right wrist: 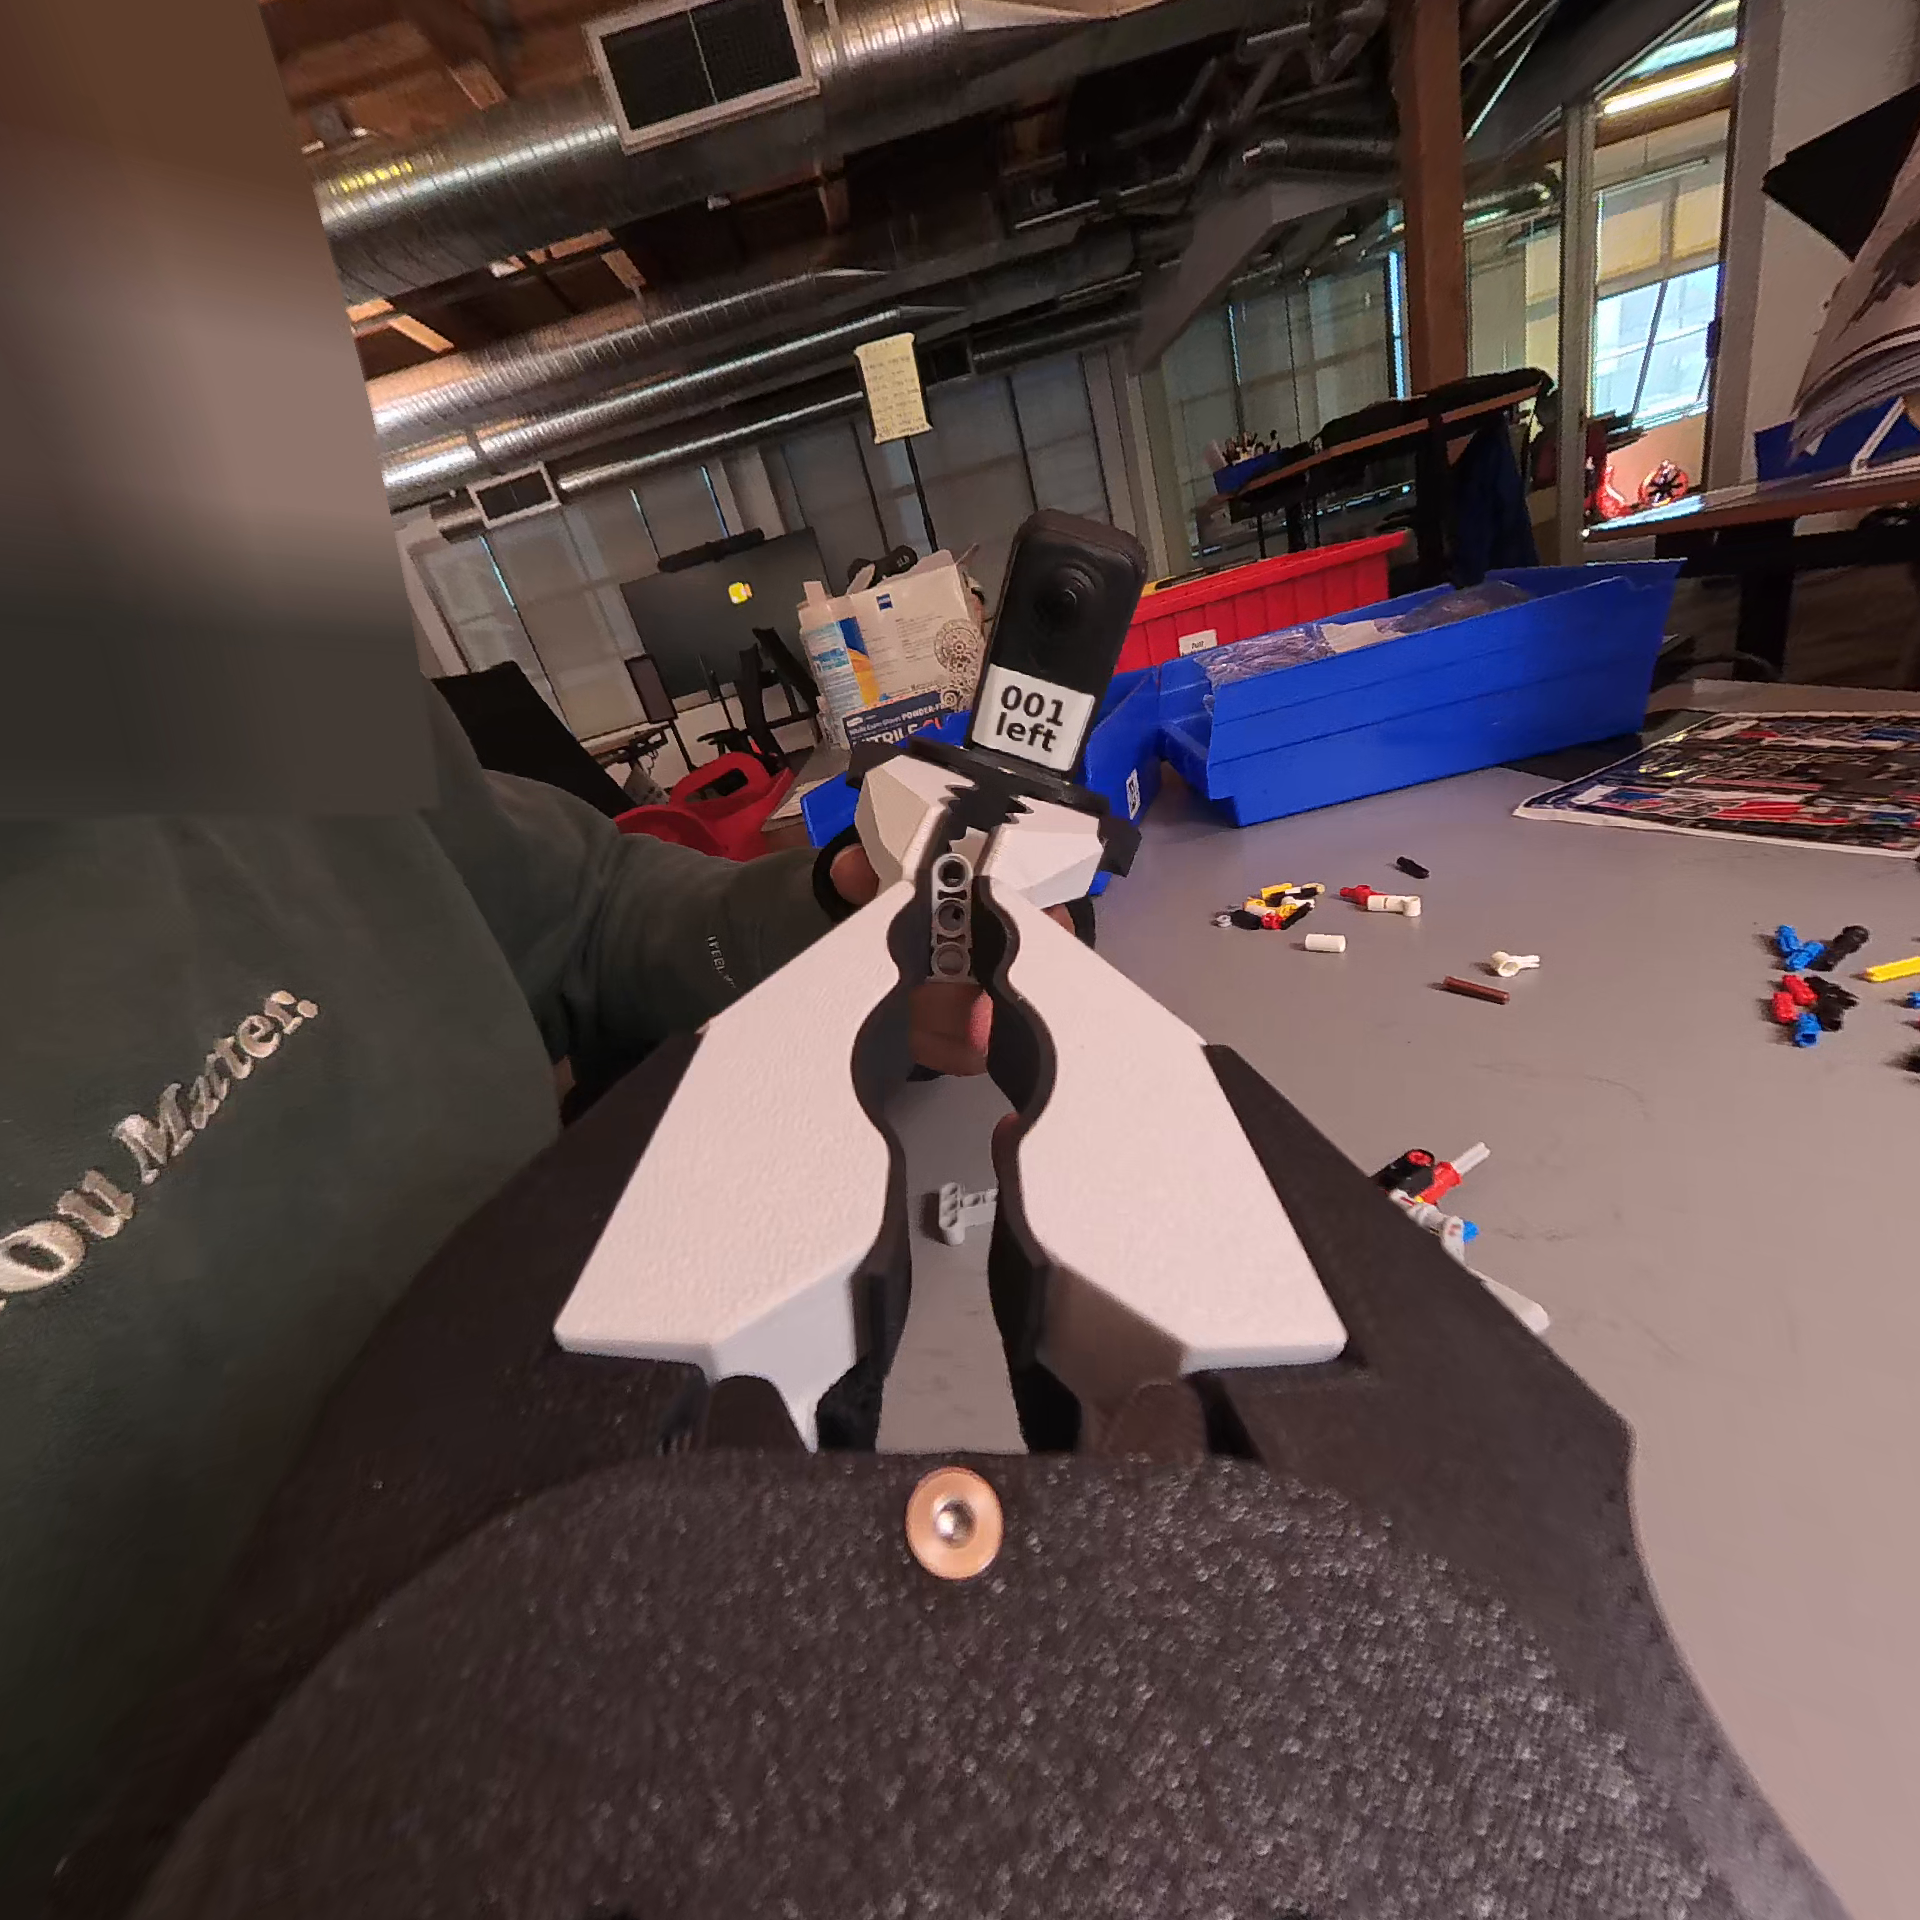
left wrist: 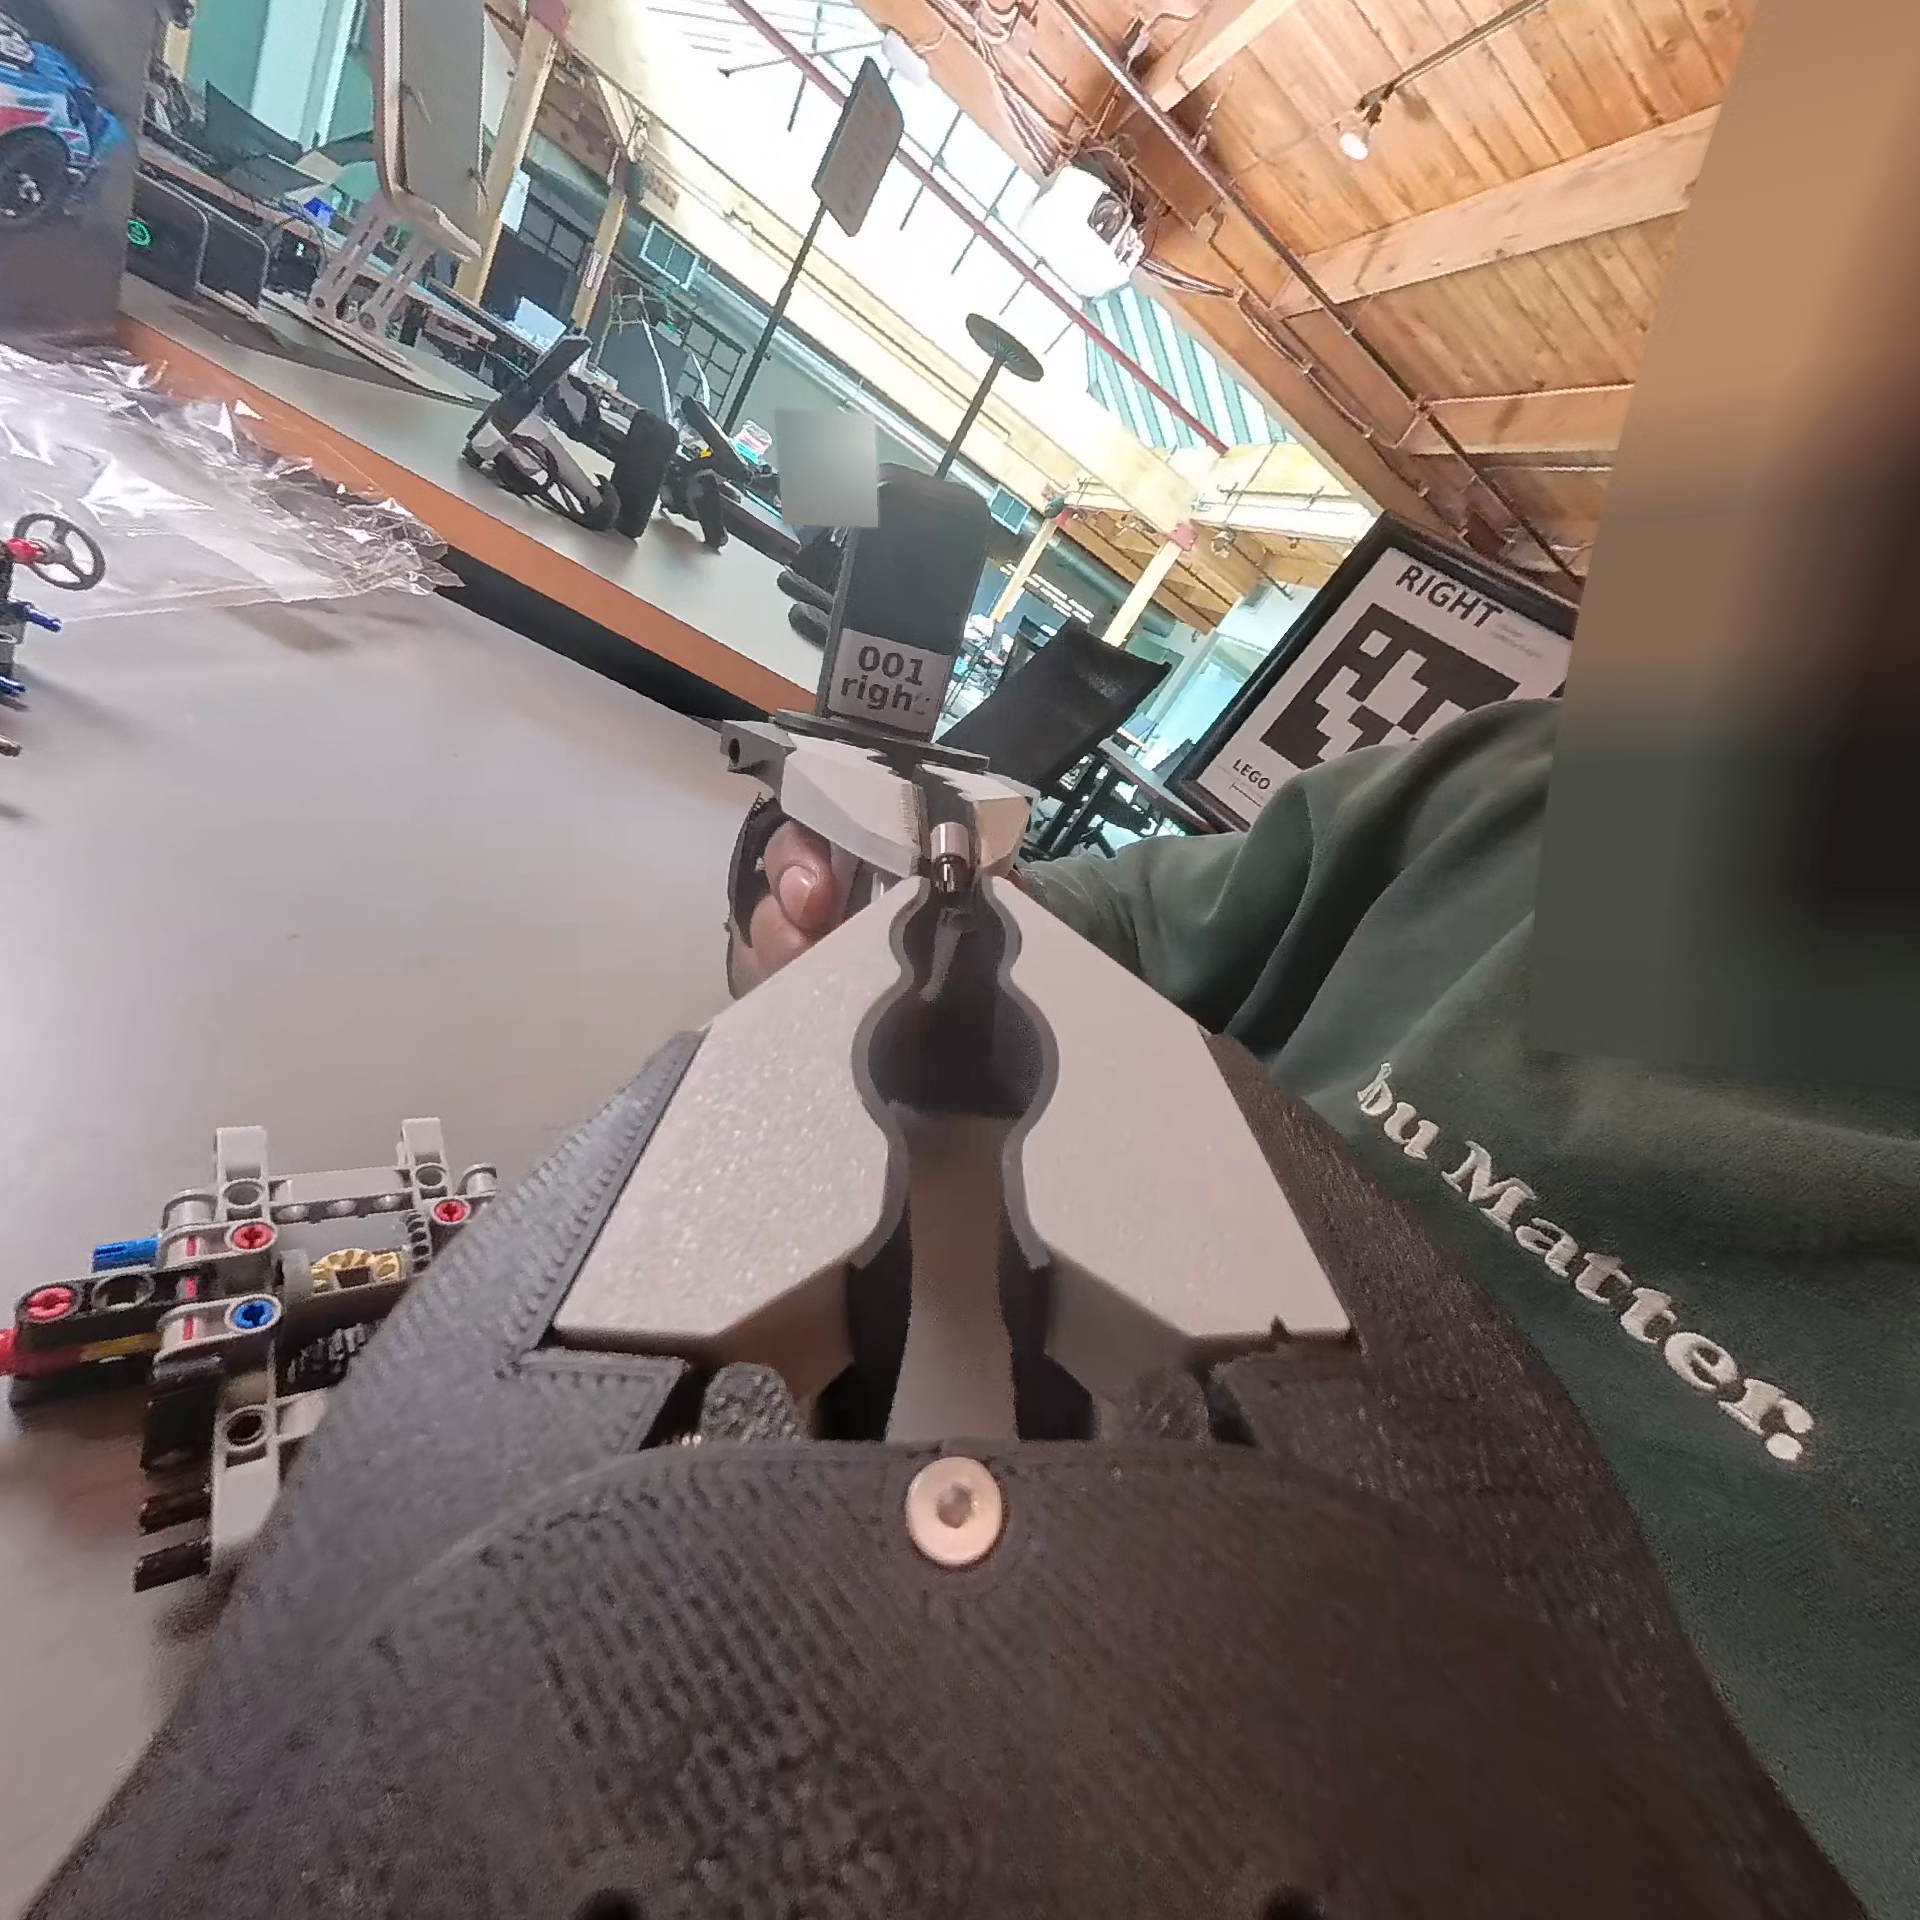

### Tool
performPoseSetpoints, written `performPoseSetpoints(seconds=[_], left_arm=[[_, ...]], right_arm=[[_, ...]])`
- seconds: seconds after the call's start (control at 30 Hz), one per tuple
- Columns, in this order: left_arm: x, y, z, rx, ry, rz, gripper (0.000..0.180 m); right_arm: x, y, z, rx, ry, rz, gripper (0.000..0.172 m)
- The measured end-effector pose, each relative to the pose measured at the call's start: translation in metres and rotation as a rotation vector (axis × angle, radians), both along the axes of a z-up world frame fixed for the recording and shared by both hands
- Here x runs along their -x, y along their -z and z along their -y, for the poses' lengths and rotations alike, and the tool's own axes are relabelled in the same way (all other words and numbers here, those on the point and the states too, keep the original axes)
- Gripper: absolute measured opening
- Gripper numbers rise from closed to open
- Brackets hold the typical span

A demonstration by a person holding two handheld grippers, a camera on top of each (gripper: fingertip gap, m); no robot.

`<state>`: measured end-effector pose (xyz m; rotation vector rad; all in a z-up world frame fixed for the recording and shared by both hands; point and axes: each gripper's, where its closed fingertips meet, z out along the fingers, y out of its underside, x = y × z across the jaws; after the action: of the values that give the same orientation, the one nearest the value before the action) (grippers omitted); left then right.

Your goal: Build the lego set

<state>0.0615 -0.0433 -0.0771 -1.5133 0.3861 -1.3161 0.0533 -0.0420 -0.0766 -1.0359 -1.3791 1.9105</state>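
While the two grippers meet tip to tip above the grey tabletop (right wrist: 1558, 1091), the right gripper (right wrist: 951, 925) is clenched on a short light-grey plastic beam with three round holes (right wrist: 950, 920), its pads pressing on the beam's sides. Facing it, the left gripper (left wrist: 951, 909) is nearly closed; a thin dark pin (left wrist: 948, 940) sits between its tips, though whether they pinch it cannot be told. A grey and black brick assembly with red and blue pins (left wrist: 208, 1309) lies on the tabletop beside the left gripper. Small loose bricks (right wrist: 1351, 914) are scattered beyond the right gripper, before long blue plastic bins (right wrist: 1423, 686).
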Motion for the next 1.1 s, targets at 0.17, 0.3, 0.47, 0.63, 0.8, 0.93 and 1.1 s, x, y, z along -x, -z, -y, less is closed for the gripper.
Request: performPoseSetpoints(seconds=[0.17,0.3,0.47,0.63,0.8,0.93,1.1], left_arm=[[0.001,0.0,-0.001,0.035,0.01,0.068,0.003],[0.0,0.0,0.001,0.034,0.018,0.051,0.003],[0.0,0.002,0.001,-0.017,-0.015,-0.101,0.002],[0.052,-0.002,0.003,-0.033,-0.14,-0.085,0.002],[0.041,0.019,-0.006,0.003,-0.093,-0.23,0.003],[0.044,0.05,-0.013,0.086,-0.111,-0.333,0.003],[0.041,0.06,-0.015,0.12,-0.114,-0.337,0.003]], right_arm=[[0.0,0.002,0.002,-0.054,0.015,-0.019,0.006],[-0.001,0.001,0.004,-0.097,0.029,-0.039,0.005],[-0.001,0.001,0.004,-0.085,0.018,-0.046,0.005],[-0.035,-0.04,-0.076,0.093,0.226,-0.19,0.005],[0.003,0.041,-0.074,-0.342,0.293,0.241,0.005],[-0.008,0.117,-0.1,-0.615,0.35,0.636,0.005],[-0.018,0.141,-0.108,-0.766,0.365,0.783,0.01]])
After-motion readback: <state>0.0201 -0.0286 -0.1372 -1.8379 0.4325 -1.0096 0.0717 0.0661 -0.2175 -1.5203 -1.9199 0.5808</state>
